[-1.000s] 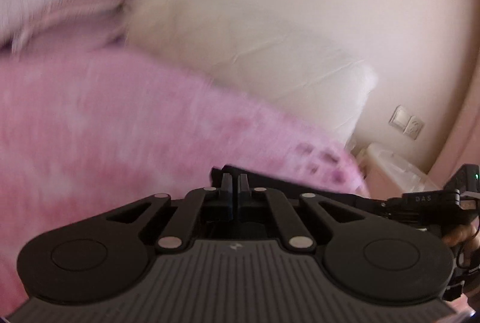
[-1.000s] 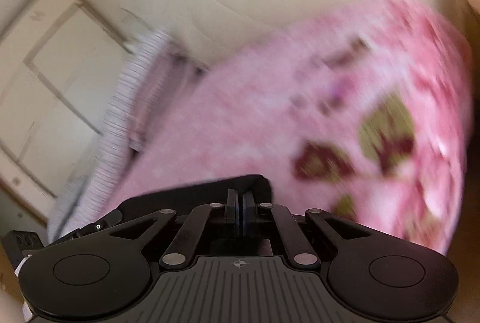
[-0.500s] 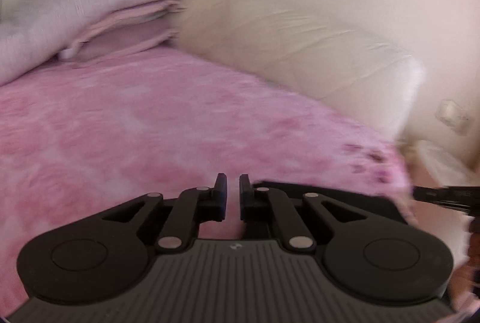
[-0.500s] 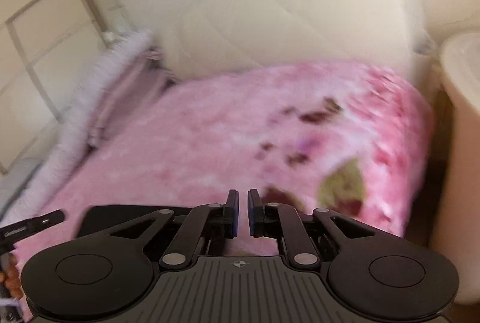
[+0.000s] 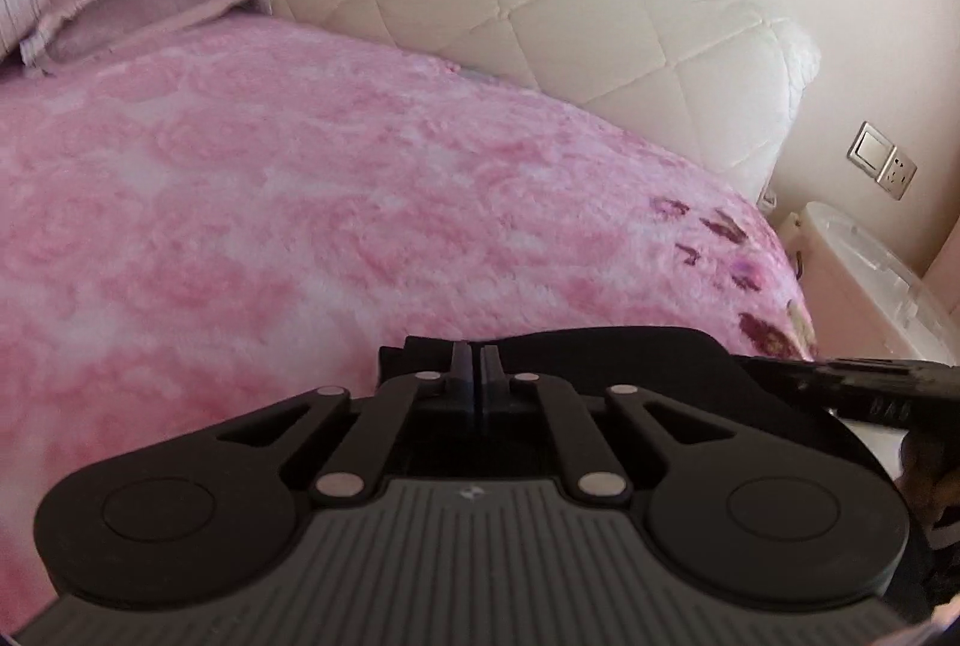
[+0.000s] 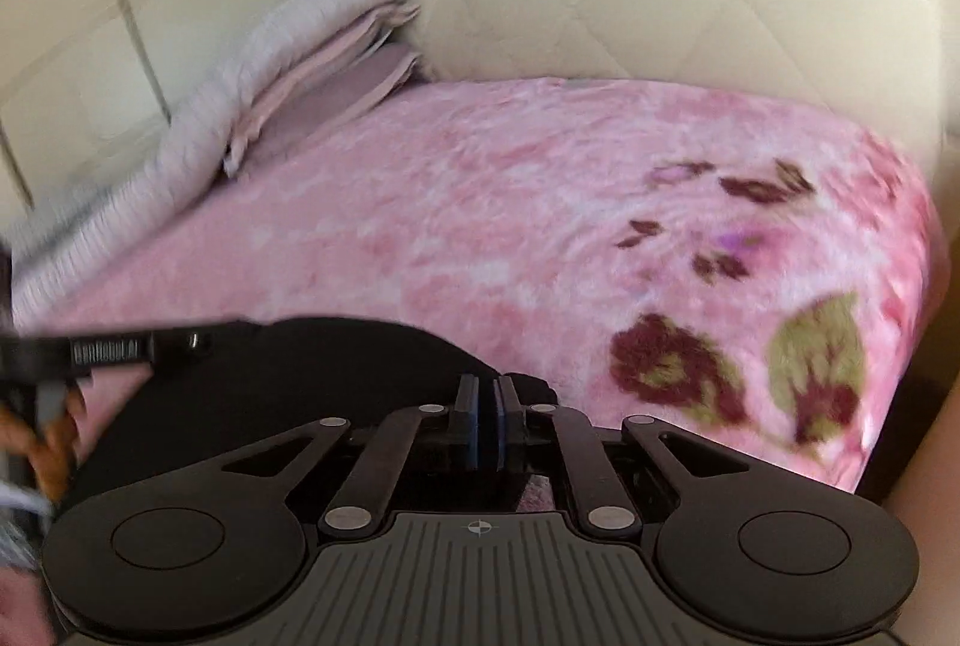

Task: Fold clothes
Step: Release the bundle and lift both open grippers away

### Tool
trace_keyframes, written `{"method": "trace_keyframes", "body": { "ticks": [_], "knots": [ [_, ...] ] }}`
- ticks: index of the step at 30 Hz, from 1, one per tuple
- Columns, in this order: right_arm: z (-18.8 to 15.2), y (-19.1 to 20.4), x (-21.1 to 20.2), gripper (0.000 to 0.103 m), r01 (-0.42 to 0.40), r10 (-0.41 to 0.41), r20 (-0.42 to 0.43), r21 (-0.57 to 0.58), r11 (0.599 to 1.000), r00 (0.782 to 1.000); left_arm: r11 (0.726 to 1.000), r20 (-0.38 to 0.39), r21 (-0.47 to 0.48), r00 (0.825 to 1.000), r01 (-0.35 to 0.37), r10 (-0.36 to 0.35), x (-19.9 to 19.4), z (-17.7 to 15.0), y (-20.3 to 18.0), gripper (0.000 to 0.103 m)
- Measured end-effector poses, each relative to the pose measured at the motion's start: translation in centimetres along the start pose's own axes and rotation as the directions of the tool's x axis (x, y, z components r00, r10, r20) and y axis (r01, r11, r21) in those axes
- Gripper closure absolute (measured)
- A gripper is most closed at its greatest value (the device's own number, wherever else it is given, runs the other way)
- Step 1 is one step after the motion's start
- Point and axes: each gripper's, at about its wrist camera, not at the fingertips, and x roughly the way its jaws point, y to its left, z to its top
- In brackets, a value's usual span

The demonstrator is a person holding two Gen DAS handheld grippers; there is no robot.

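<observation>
On pink fleece blanket (image 5: 312, 202): black garment (image 5: 606, 346) lies at near edge. Left gripper (image 5: 478, 364) jaws nearly together at garment's edge; grip unclear. Right gripper (image 6: 487, 406) jaws closing, narrow gap; whether cloth sits between, cannot tell.

1. This is a bedroom in a home: a bed (image 5: 360, 202) under a fluffy pink floral blanket fills the view ahead of the gripper.
2. A cream quilted headboard (image 5: 570, 16) rises beyond it.
3. Folded bedding (image 6: 288, 64) is stacked far left, before pale cupboard doors (image 6: 120, 16).
4. A wall switch and socket (image 5: 882, 160) sit far right.
</observation>
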Motion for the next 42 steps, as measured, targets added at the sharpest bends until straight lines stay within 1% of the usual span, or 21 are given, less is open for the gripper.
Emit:
{"method": "trace_keyframes", "body": {
  "ticks": [1,3,4,7,9,11,13,15,16,19,23,25,26,27,28,29,30,31,32,37,42],
  "knots": [
    [0.2,-0.2,-1.2,0.094,0.028,-0.029,0.01,0.012,1.0,1.0,1.0,0.009,0.008,1.0,-0.02,0.02,-1.3,-0.1,-0.1,0.099],
    [-0.3,0.0,-4.4,0.094,0.097,-0.097,0.051,0.008,0.995,0.994,0.998,0.029,-0.01,0.998,-0.056,0.056,-4.4,-0.9,-0.1,0.099],
    [-0.8,0.2,-6.1,0.094,0.113,-0.113,0.071,0.007,0.994,0.991,0.997,0.039,-0.024,0.997,-0.073,0.074,-5.9,-1.4,-0.1,0.099],
    [-2.9,1.6,-10.8,0.094,0.092,-0.093,0.114,0.016,0.996,0.989,0.995,0.068,-0.045,0.994,-0.084,0.087,-10.6,-3.5,-1.3,0.099],
    [-4.9,3.6,-12.9,0.094,0.061,-0.058,0.12,-0.023,0.998,0.991,0.995,0.077,-0.065,0.994,-0.079,0.084,-13.2,-5.1,-2.3,0.099],
    [-6.6,5.6,-13.6,0.094,0.048,-0.042,0.104,-0.061,0.997,0.994,0.993,0.062,-0.084,0.994,-0.079,0.085,-14.5,-6.7,-3.6,0.099],
    [-8.1,7.1,-13.0,0.094,0.058,-0.053,0.068,-0.075,0.995,0.996,0.988,0.012,-0.099,0.993,-0.116,0.118,-14.2,-8.1,-4.3,0.098],
    [-9.4,7.8,-11.4,0.094,0.112,-0.111,0.023,-0.08,0.99,0.994,0.98,-0.052,-0.106,0.985,-0.17,0.166,-13.4,-9.3,-4.9,0.095],
    [-9.8,7.8,-10.9,0.094,0.146,-0.146,0.0,-0.078,0.986,0.989,0.973,-0.088,-0.101,0.976,-0.208,0.2,-12.9,-9.7,-5.1,0.095],
    [-9.3,7.7,-11.0,0.093,0.207,-0.209,-0.041,-0.046,0.977,0.977,0.958,-0.1,-0.089,0.959,-0.273,0.264,-13.3,-9.7,-6.1,0.095],
    [-8.6,7.2,-12.9,0.093,0.238,-0.237,-0.089,-0.003,0.971,0.967,0.944,-0.132,-0.103,0.945,-0.314,0.3,-15.3,-9.2,-7.3,0.095],
    [-9.0,6.8,-13.8,0.093,0.25,-0.243,-0.127,0.037,0.968,0.962,0.939,-0.145,-0.097,0.938,-0.331,0.315,-16.4,-9.5,-8.3,0.092],
    [-9.2,6.8,-14.1,0.092,0.252,-0.242,-0.143,0.058,0.966,0.96,0.936,-0.151,-0.093,0.934,-0.339,0.323,-17.0,-9.7,-8.8,0.085],
    [-9.6,6.9,-14.6,0.091,0.256,-0.243,-0.157,0.074,0.964,0.957,0.935,-0.156,-0.088,0.932,-0.344,0.329,-17.6,-9.9,-9.4,0.08],
    [-9.9,7.2,-15.2,0.086,0.262,-0.245,-0.168,0.081,0.962,0.955,0.934,-0.158,-0.081,0.93,-0.348,0.333,-18.3,-10.2,-10.1,0.08],
    [-10.1,7.6,-15.9,0.076,0.263,-0.246,-0.174,0.083,0.961,0.954,0.934,-0.161,-0.074,0.929,-0.348,0.333,-19.0,-10.5,-10.8,0.079],
    [-10.2,8.0,-16.5,0.07,0.258,-0.241,-0.17,0.083,0.963,0.956,0.936,-0.165,-0.066,0.929,-0.345,0.331,-19.6,-10.7,-11.5,0.078],
    [-10.3,8.4,-17.2,0.06,0.249,-0.234,-0.161,0.083,0.965,0.959,0.938,-0.167,-0.061,0.93,-0.342,0.328,-20.1,-10.9,-12.0,0.078],
    [-10.3,8.8,-17.8,0.056,0.242,-0.228,-0.15,0.083,0.967,0.962,0.94,-0.164,-0.059,0.932,-0.337,0.324,-20.7,-11.0,-12.6,0.077],
    [-9.5,11.0,-21.0,0.052,0.228,-0.222,-0.09,0.056,0.972,0.971,0.94,-0.128,-0.042,0.935,-0.338,0.33,-24.2,-11.0,-15.1,0.075],
    [-9.2,12.7,-24.1,0.052,0.226,-0.224,-0.045,0.032,0.974,0.974,0.931,-0.068,-0.012,0.93,-0.364,0.362,-27.7,-10.6,-17.2,0.069]
  ]
}}
